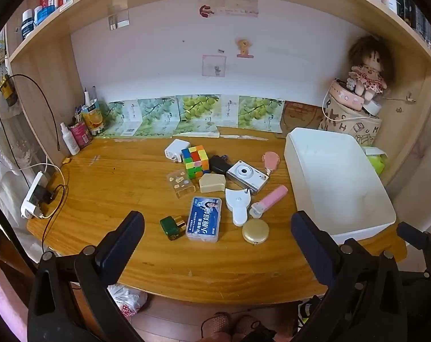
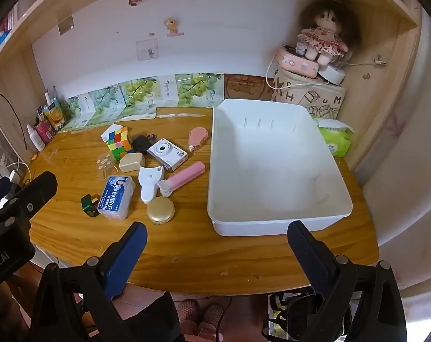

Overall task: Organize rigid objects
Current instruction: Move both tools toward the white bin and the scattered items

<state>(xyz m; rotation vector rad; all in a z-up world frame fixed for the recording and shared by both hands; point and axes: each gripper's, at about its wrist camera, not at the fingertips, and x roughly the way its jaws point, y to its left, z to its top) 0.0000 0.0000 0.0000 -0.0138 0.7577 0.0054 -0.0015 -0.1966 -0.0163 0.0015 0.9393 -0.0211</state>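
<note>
Left gripper (image 1: 216, 228): fingers wide apart, holding nothing.
Right gripper (image 2: 216, 235): fingers wide apart, holding nothing.
Small things: puzzle cube (image 1: 195, 161), camera (image 1: 246, 176), gold compact (image 1: 255, 231) on the surface (image 1: 107, 182).
White bin (image 2: 229, 171): beside them.

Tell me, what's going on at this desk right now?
A person holds two grippers above a wooden desk, both open and empty. The left gripper faces a cluster of small items: a Rubik's cube, a white camera, a gold compact. The right gripper hovers before the white bin, which is empty. Nothing is sorted yet.
</note>
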